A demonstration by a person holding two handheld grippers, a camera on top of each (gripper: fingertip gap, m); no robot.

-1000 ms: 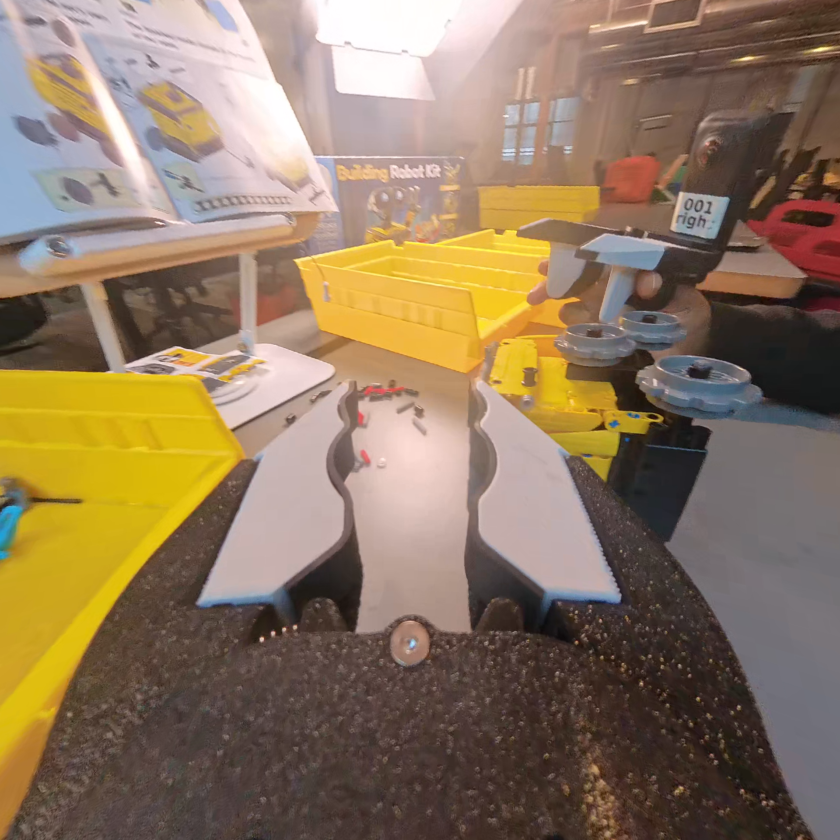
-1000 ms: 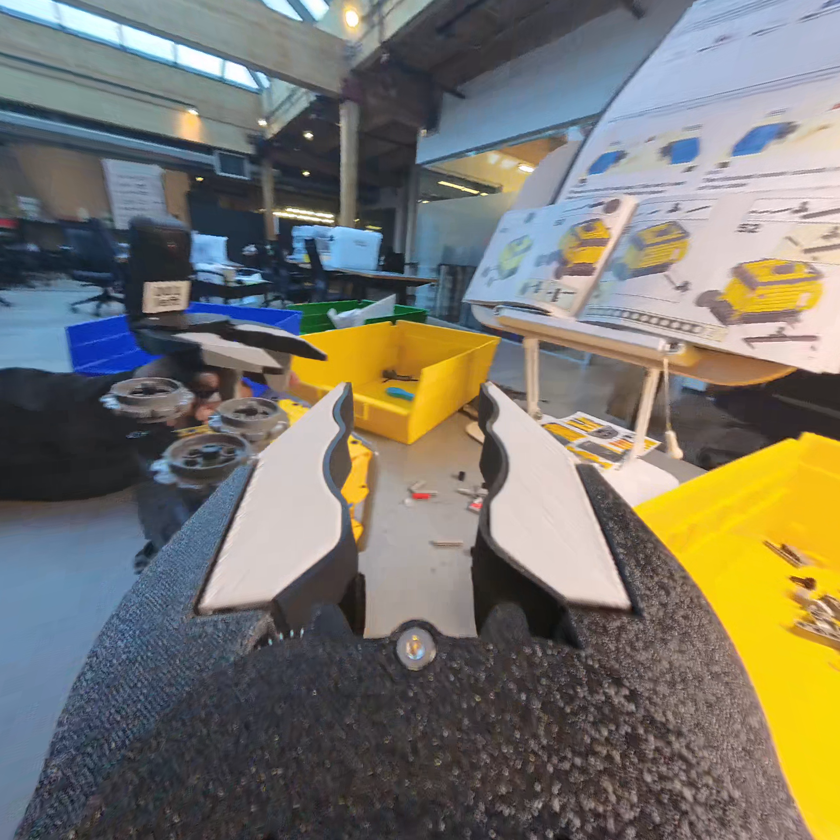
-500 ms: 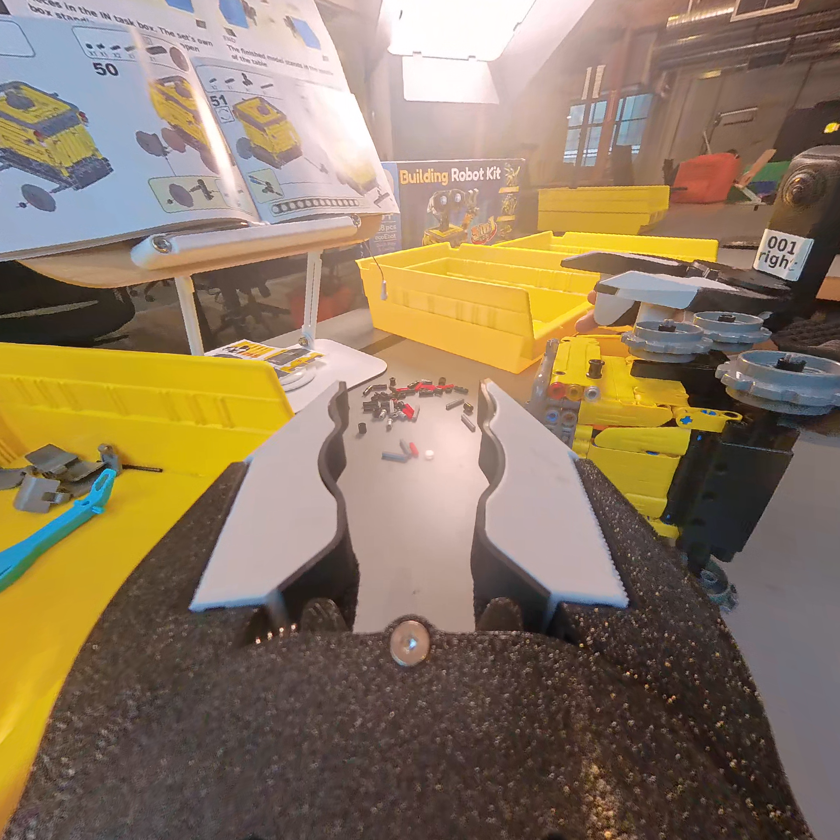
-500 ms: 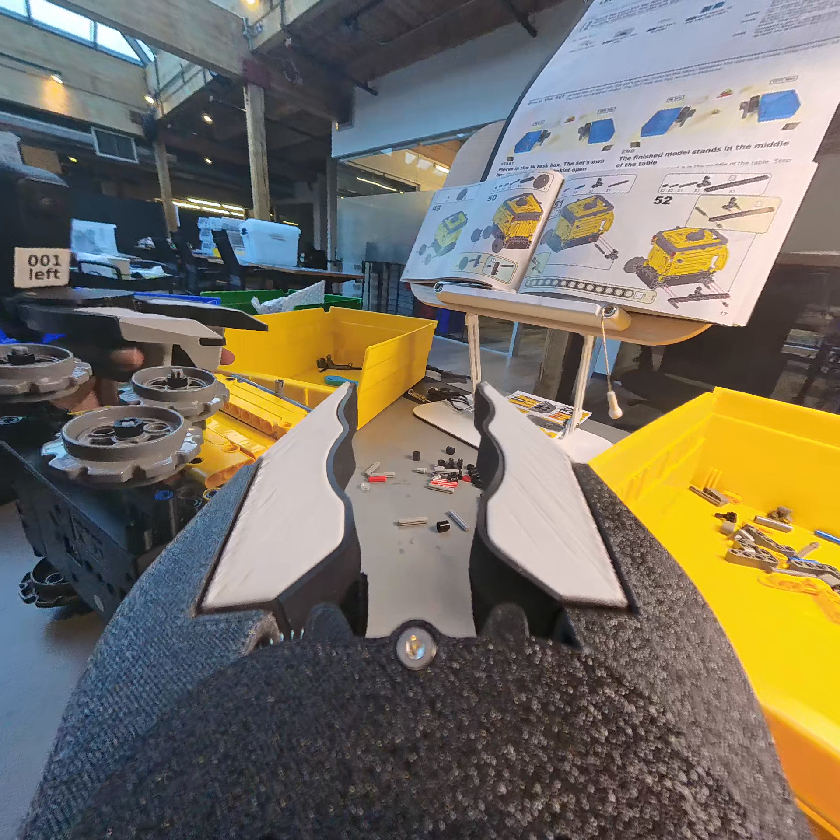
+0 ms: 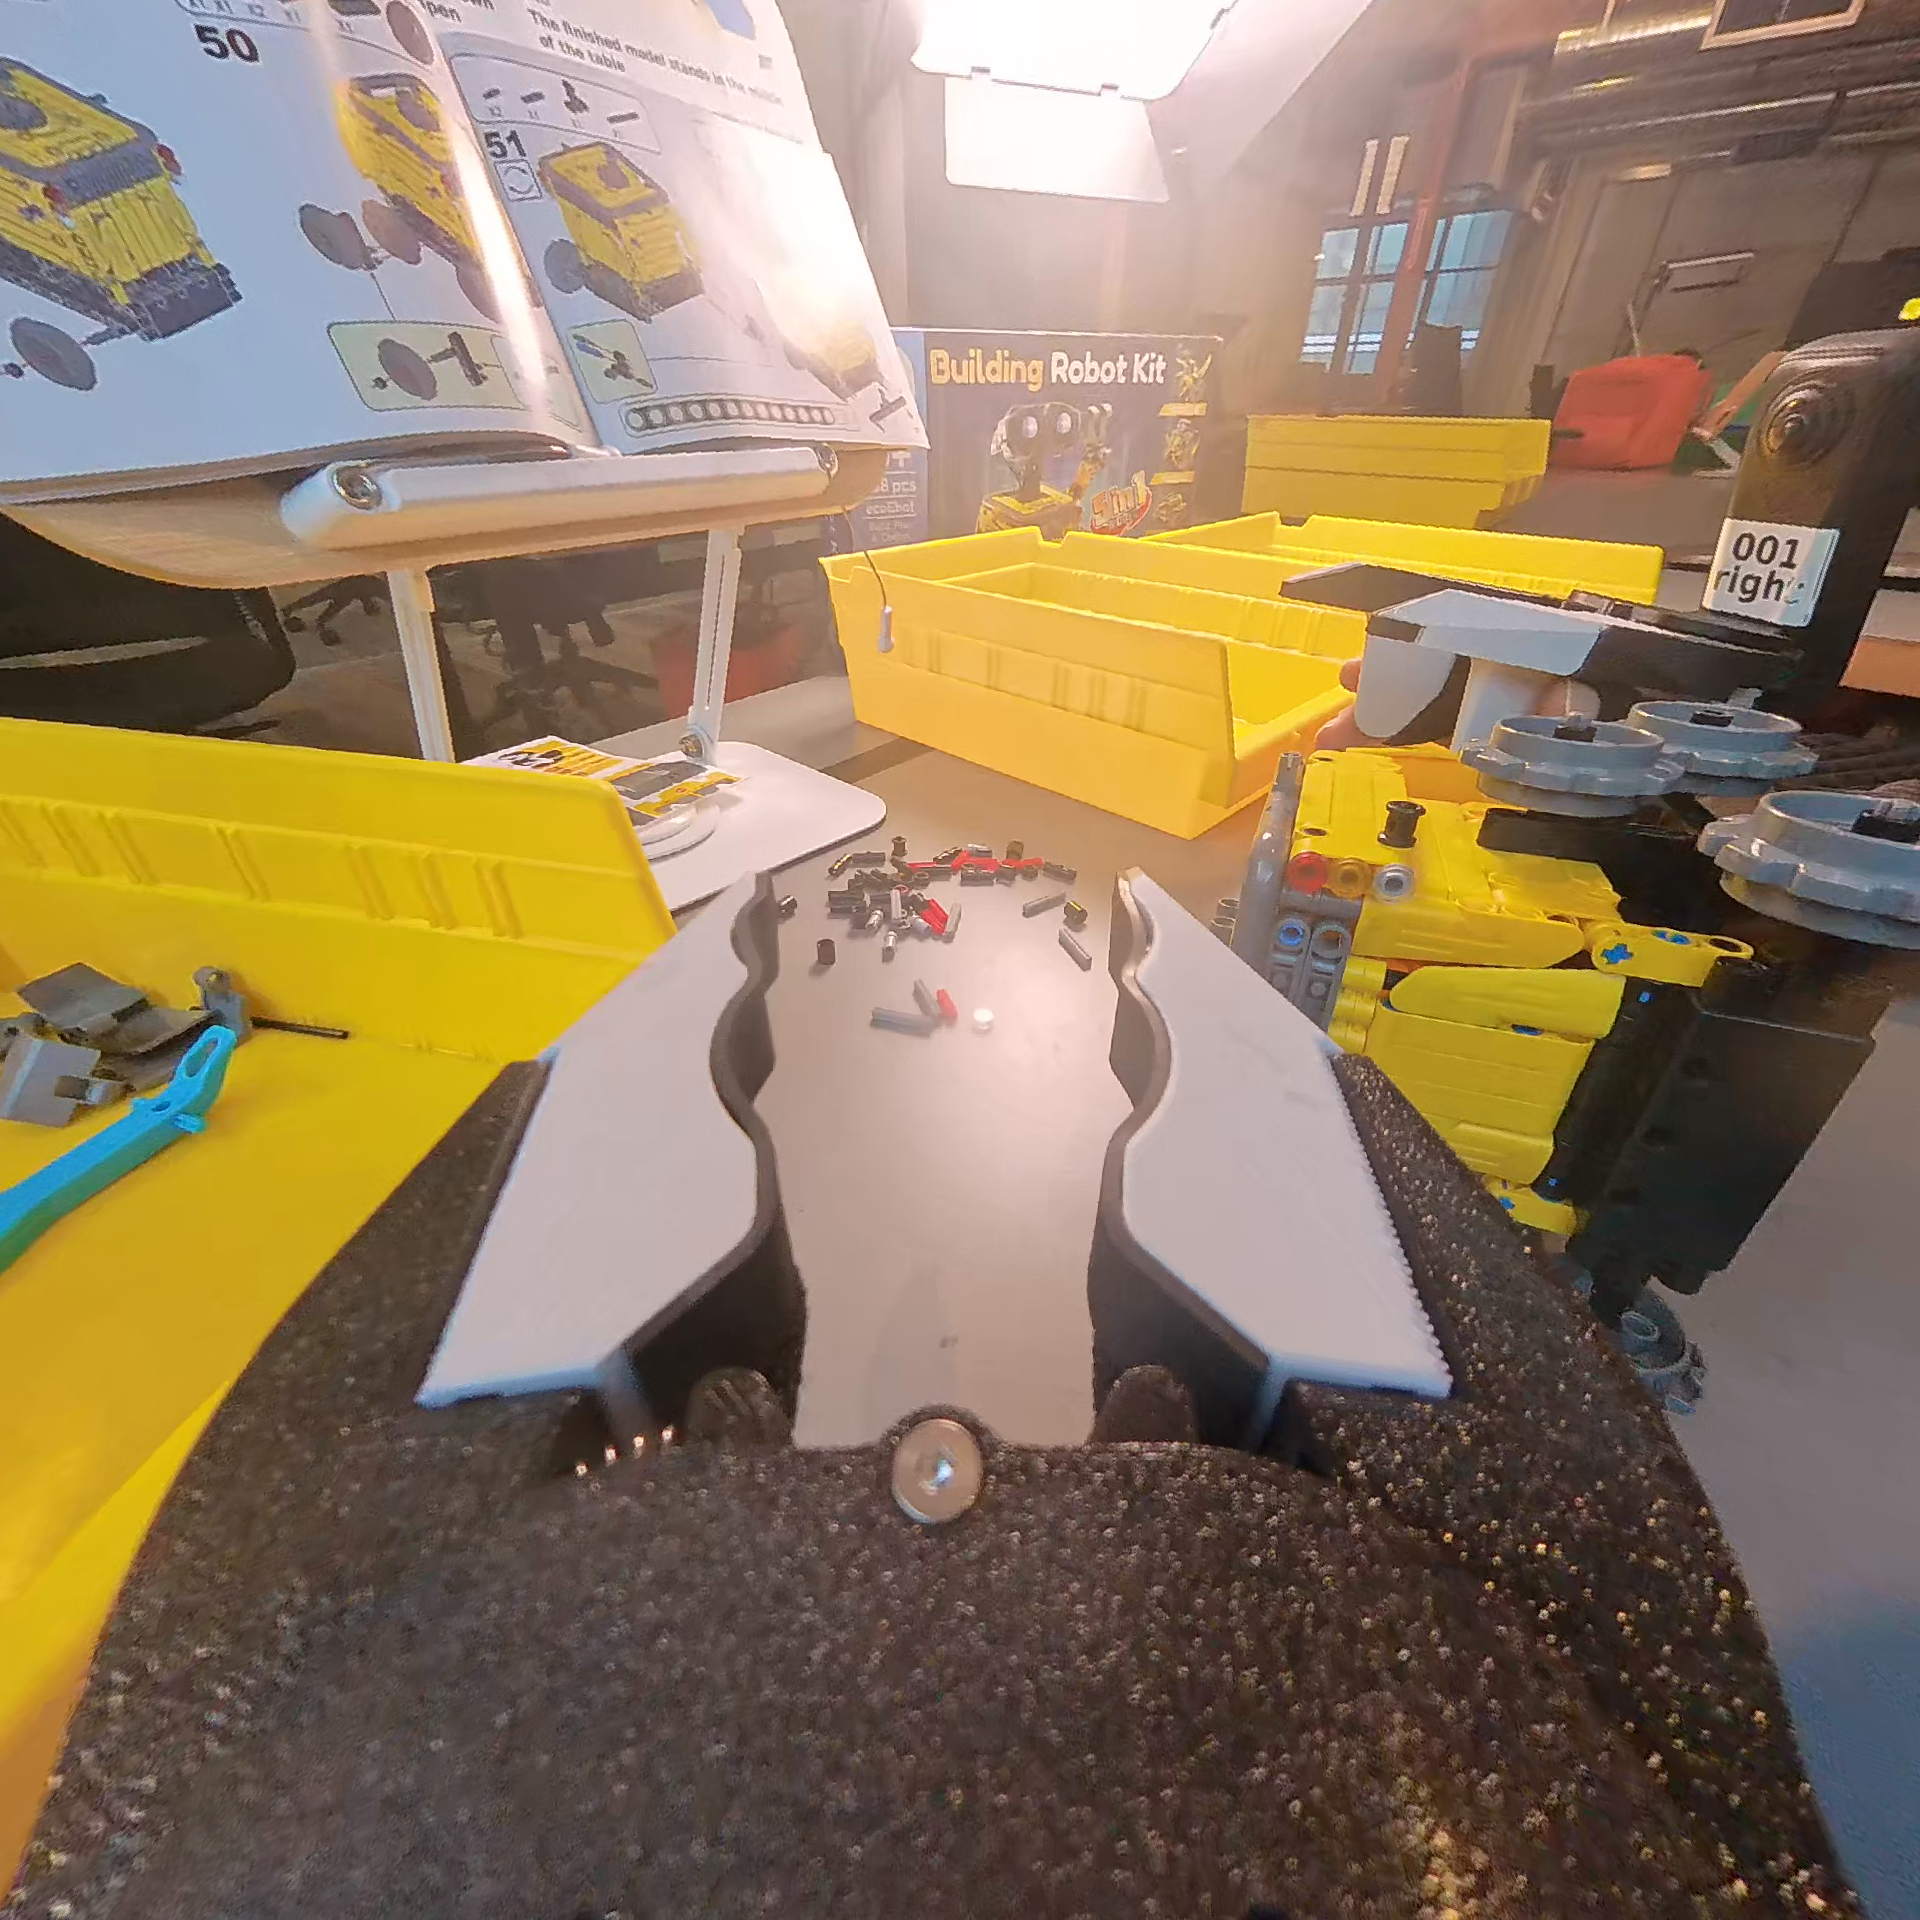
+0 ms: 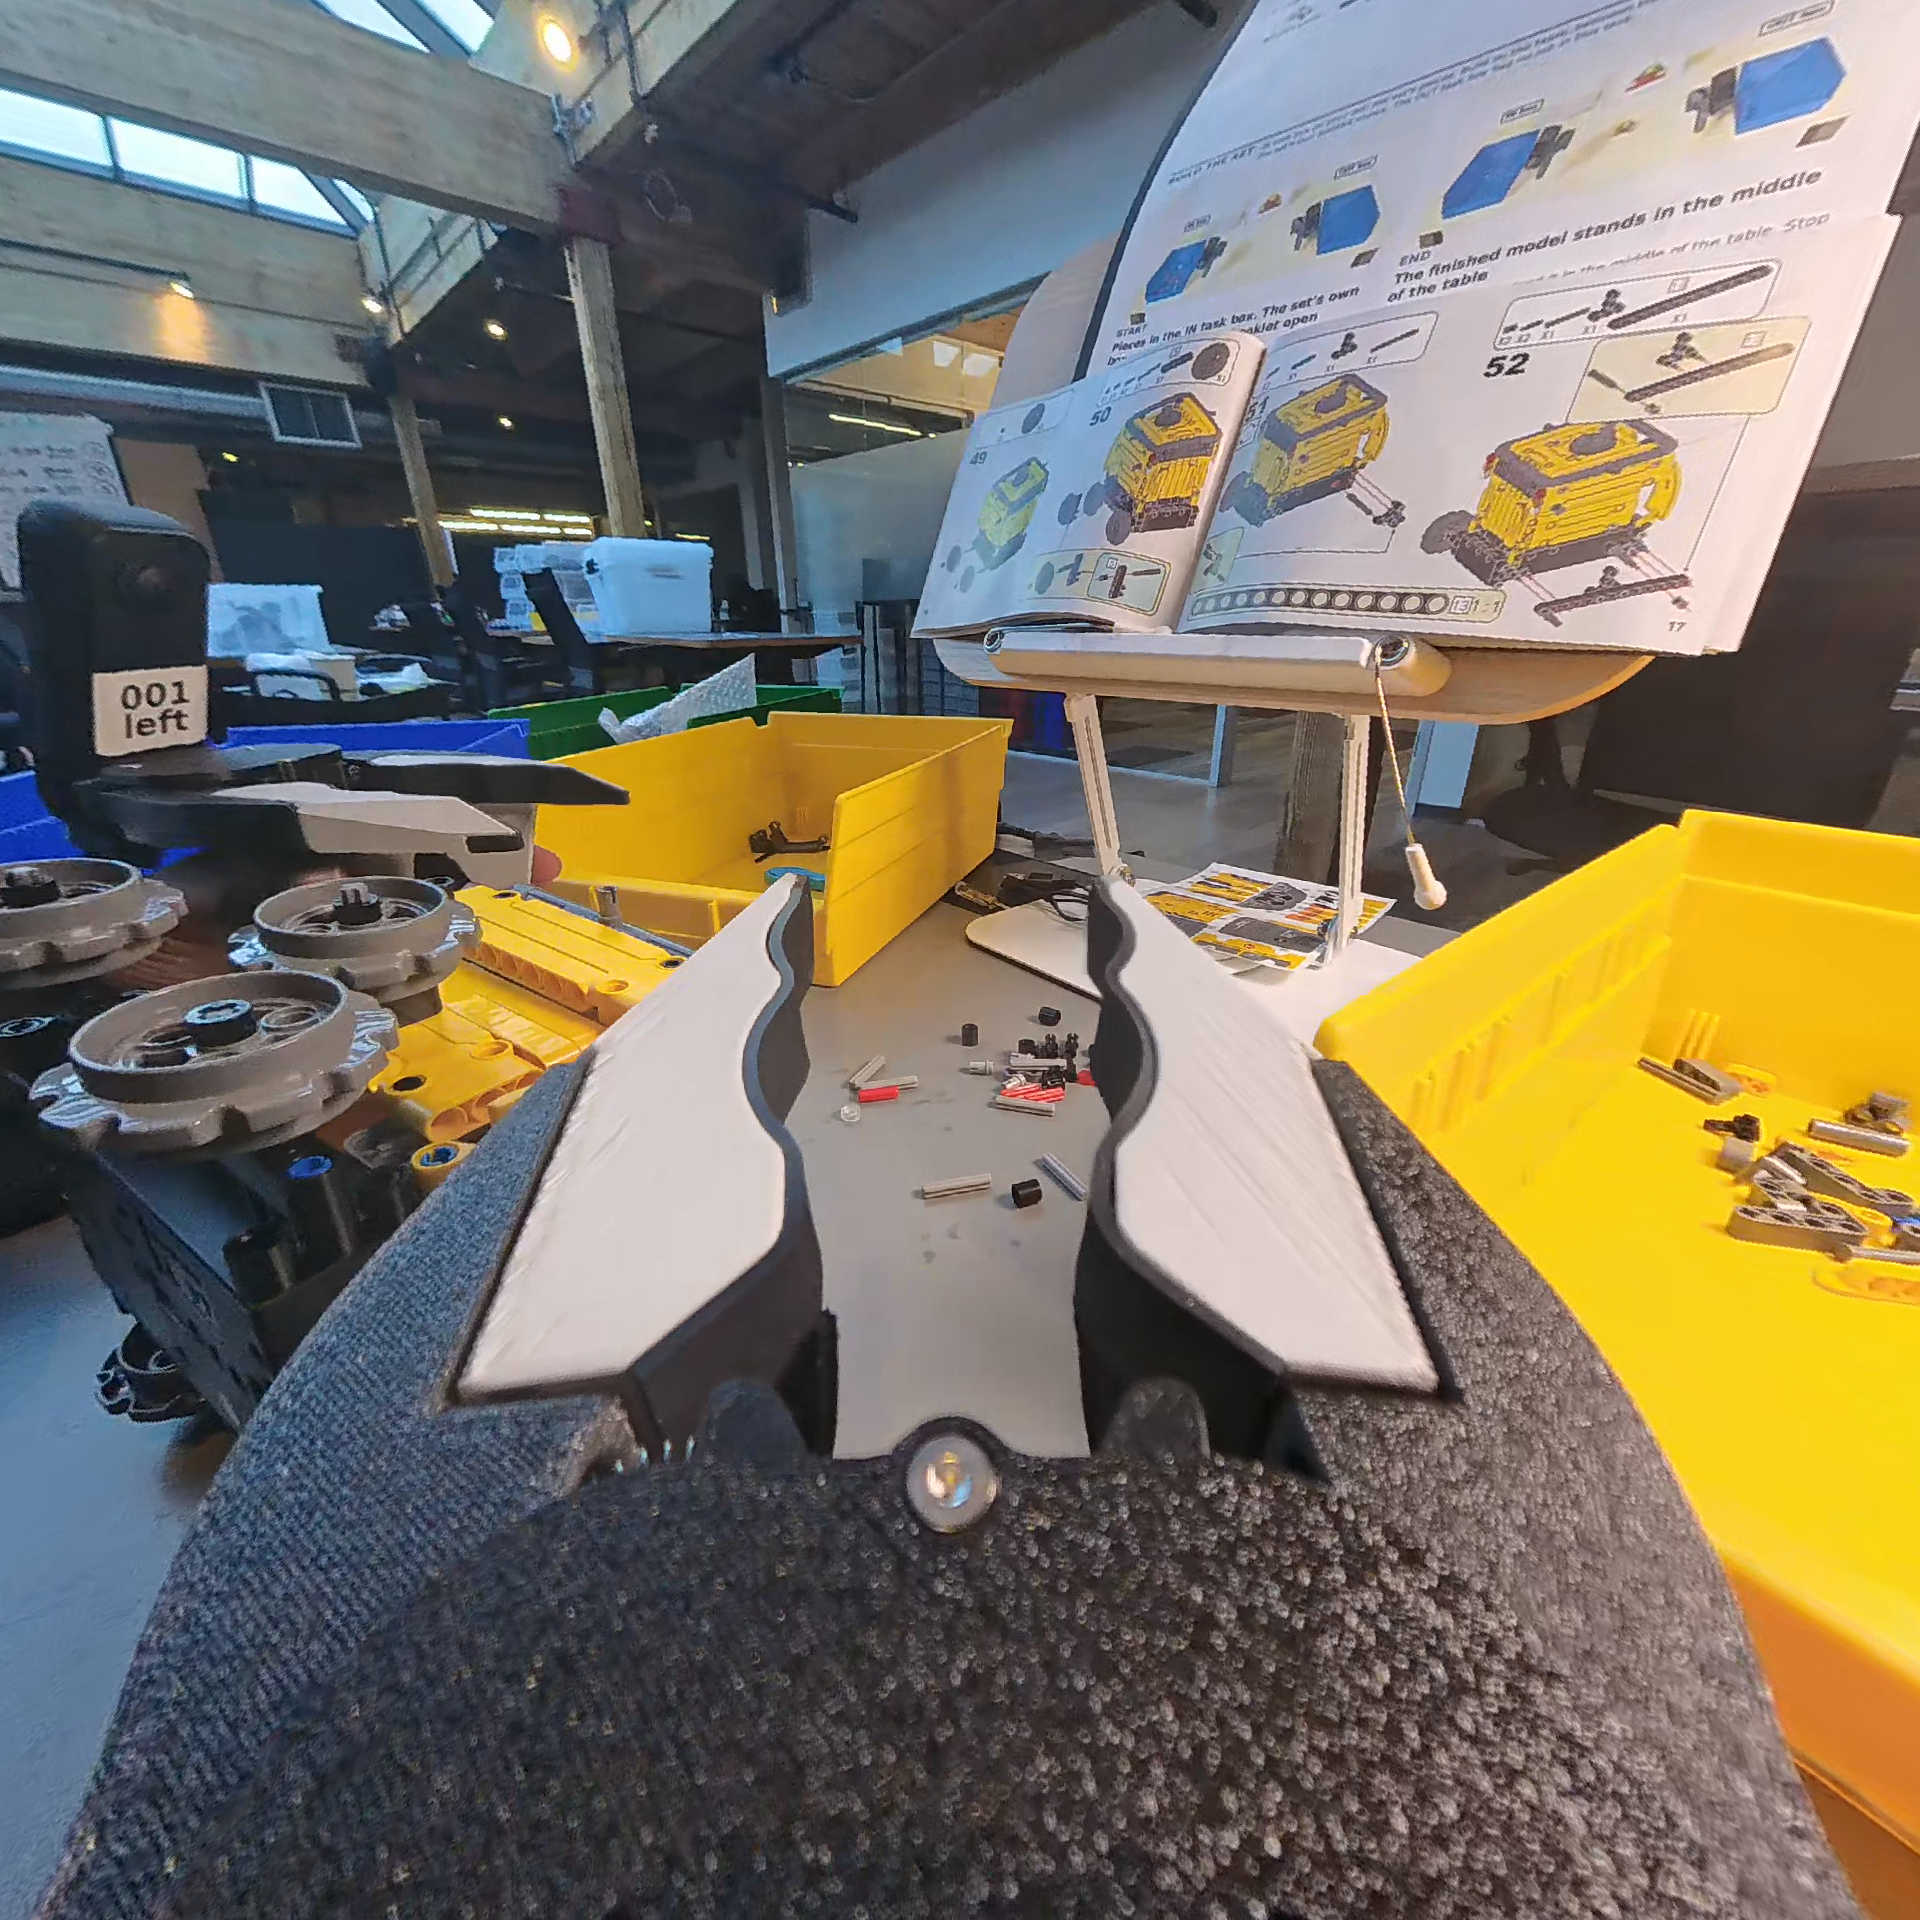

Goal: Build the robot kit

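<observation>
Hovering low over the grey tabletop (image 5: 935, 1195), the left gripper (image 5: 940, 899) has its grey, wavy-edged fingers spread wide with nothing between them; the right gripper (image 6: 945, 899) is likewise wide open and empty. Just past both sets of fingertips lies a loose scatter of small black, red and grey plastic pins (image 5: 914, 904). Between the two grippers a yellow and black brick-built vehicle model (image 5: 1475, 997) lies tipped over, its grey toothed wheels (image 6: 213, 1049) facing up. Yellow plastic bins flank the pins: one with a turquoise tool (image 5: 104, 1143), another holding grey connector pieces (image 6: 1808, 1174). Farther back, an open instruction booklet (image 6: 1351, 468) rests on a white stand (image 5: 727, 665).
</observation>
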